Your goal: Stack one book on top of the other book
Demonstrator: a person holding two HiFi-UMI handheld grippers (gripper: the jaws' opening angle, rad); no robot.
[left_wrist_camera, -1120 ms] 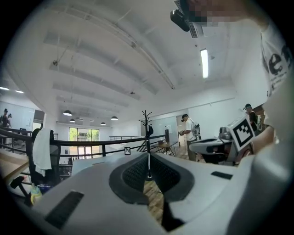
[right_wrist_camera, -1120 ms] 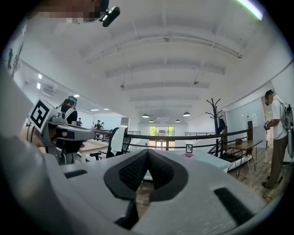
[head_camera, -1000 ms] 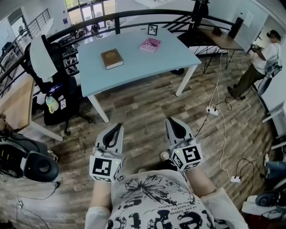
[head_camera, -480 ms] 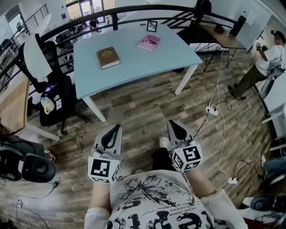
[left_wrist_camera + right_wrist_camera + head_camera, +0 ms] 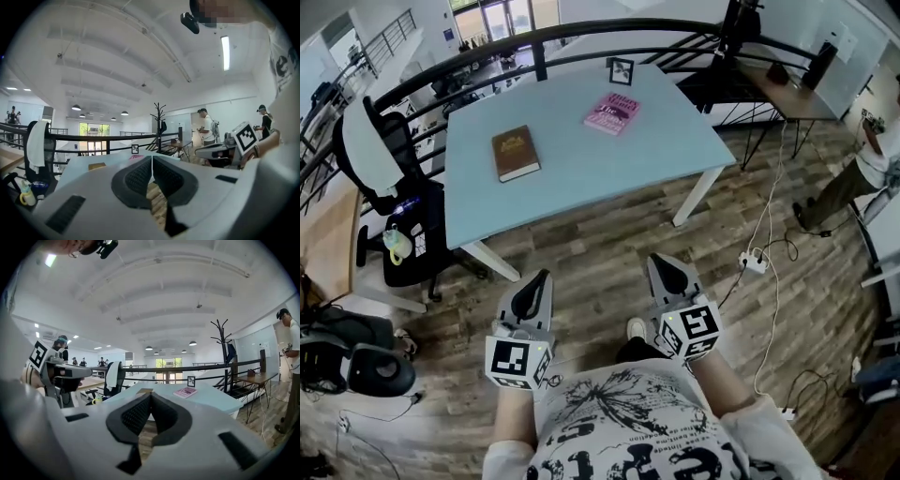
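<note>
Both grippers empty. Your left gripper (image 5: 544, 277) and right gripper (image 5: 660, 262) sit low in the frame, side by side over the wood floor (image 5: 600, 239). The fingers of each are pressed together with nothing between them, and both point up-frame at the surface (image 5: 609, 173).

Judgement: you hold them shut and level because the books are out of reach from here. The stack has not begun.

- Brown book (image 5: 515, 153): flat, left of centre on the surface.
- Pink book (image 5: 611, 113): flat, toward its upper right, well apart from the brown one and near a small picture frame (image 5: 621, 69) at the far edge.

Surface: pale blue top, white legs.

Room:
- A dark curved railing (image 5: 581, 33) runs behind the surface.
- An office chair (image 5: 389, 159) stands at left.
- A power strip (image 5: 753, 260) with cables lies on the floor at right.
- A person (image 5: 862, 178) stands at the right edge.
</note>
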